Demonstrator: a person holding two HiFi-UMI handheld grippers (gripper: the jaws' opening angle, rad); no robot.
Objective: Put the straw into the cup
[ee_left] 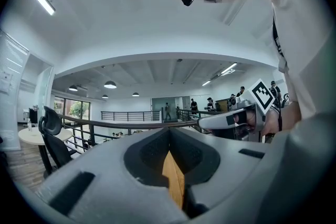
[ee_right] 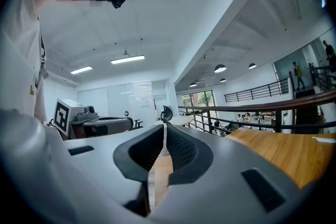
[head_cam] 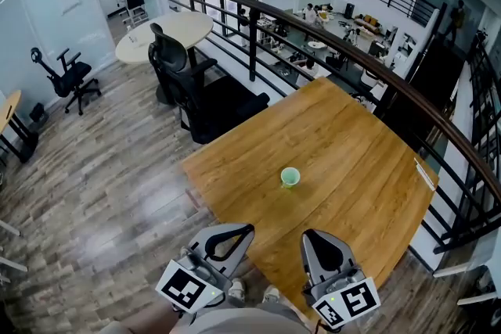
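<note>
A small green cup [head_cam: 290, 177] stands upright near the middle of the wooden table [head_cam: 352, 137]. A thin white straw [head_cam: 424, 173] lies by the table's right edge, also seen as a white straw [ee_right: 323, 139] in the right gripper view. My left gripper [head_cam: 247, 230] and right gripper [head_cam: 311, 237] are held side by side at the table's near edge, close to the person's body and well short of the cup. Both are shut with nothing between their tips, as the left gripper [ee_left: 169, 131] and right gripper [ee_right: 164, 126] show in their own views.
A black office chair [head_cam: 188, 82] stands off the table's far left corner. A dark railing [head_cam: 368, 62] runs behind the table and down its right side. A round white table [head_cam: 166, 32] and another chair [head_cam: 70, 78] stand farther off on the wood floor.
</note>
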